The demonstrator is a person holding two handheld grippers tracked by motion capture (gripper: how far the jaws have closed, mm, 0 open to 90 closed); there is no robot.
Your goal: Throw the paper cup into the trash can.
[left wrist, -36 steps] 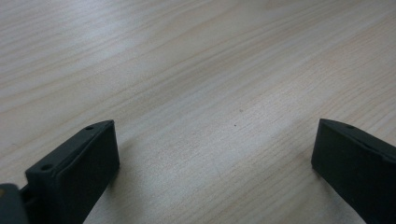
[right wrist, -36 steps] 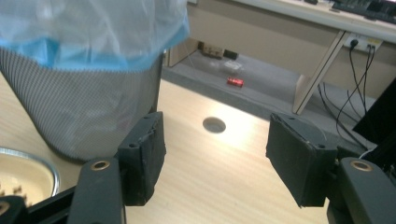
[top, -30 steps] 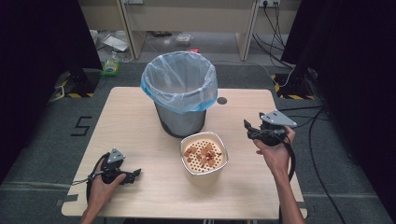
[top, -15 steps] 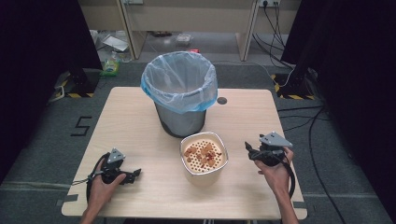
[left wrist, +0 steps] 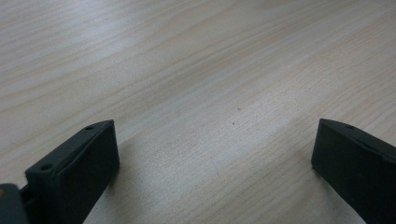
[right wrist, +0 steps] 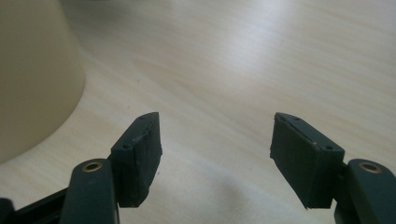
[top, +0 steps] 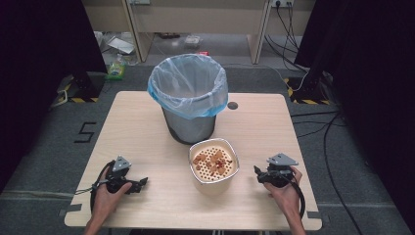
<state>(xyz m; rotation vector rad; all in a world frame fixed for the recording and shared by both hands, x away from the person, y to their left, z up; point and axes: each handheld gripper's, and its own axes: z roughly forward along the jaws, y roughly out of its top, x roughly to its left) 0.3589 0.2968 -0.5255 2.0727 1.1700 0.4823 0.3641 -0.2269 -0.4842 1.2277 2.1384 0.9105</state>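
High view shows your right gripper (top: 258, 172), jaws just spread wider and empty, beside the cream perforated bowl of orange-brown scraps (top: 214, 161), not yet gripped or emptied into the plastic-lined grey bin (top: 189, 98).

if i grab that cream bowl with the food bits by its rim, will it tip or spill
The cream bowl looks like thin, light plastic, so it would probably lift easily but may flex when gripped on one side. Its walls taper to a narrower base, so a push near the rim could tip it. The loose food bits would likely slide if it tilts.
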